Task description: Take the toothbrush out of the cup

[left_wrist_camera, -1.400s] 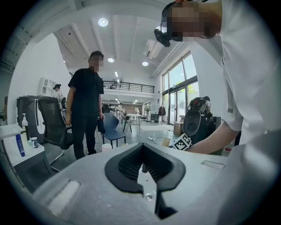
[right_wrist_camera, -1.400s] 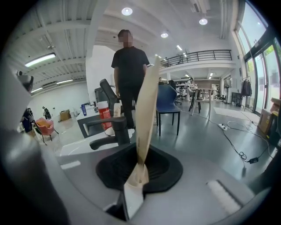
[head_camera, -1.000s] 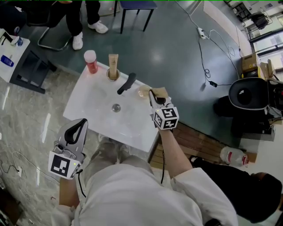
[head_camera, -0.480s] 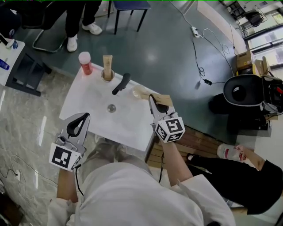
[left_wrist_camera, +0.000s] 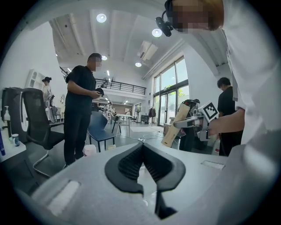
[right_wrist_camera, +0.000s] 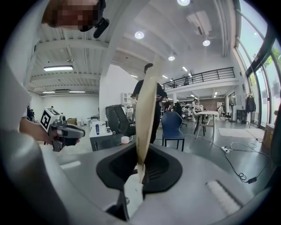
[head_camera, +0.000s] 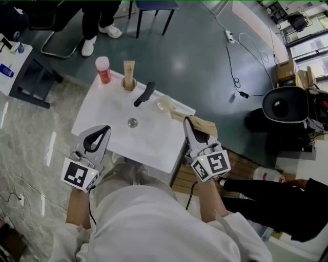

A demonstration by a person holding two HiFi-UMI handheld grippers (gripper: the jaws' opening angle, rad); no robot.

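A long flat beige toothbrush [right_wrist_camera: 147, 110] stands upright between the jaws of my right gripper [right_wrist_camera: 141, 169], which is shut on its lower end. In the head view this gripper [head_camera: 189, 123] hangs over the sink's right front corner, and the toothbrush [head_camera: 205, 125] is well clear of the small clear cup [head_camera: 165, 104] behind it. The left gripper view shows the same toothbrush [left_wrist_camera: 175, 127] held up in the air. My left gripper [head_camera: 102, 132] is shut and empty at the sink's front left edge; its pads [left_wrist_camera: 131, 163] are pressed together.
On the white sink top [head_camera: 110, 110] stand a black faucet [head_camera: 144, 94], a second cup holding a tan tube [head_camera: 128, 77] and a red bottle with a pale cap [head_camera: 103, 70]. A blue chair [head_camera: 154, 10] and standing people are beyond. Cables cross the floor on the right.
My right gripper has lifted and drawn back from the clear cup toward the person, carrying the toothbrush with it. The left gripper has stayed about where it was.
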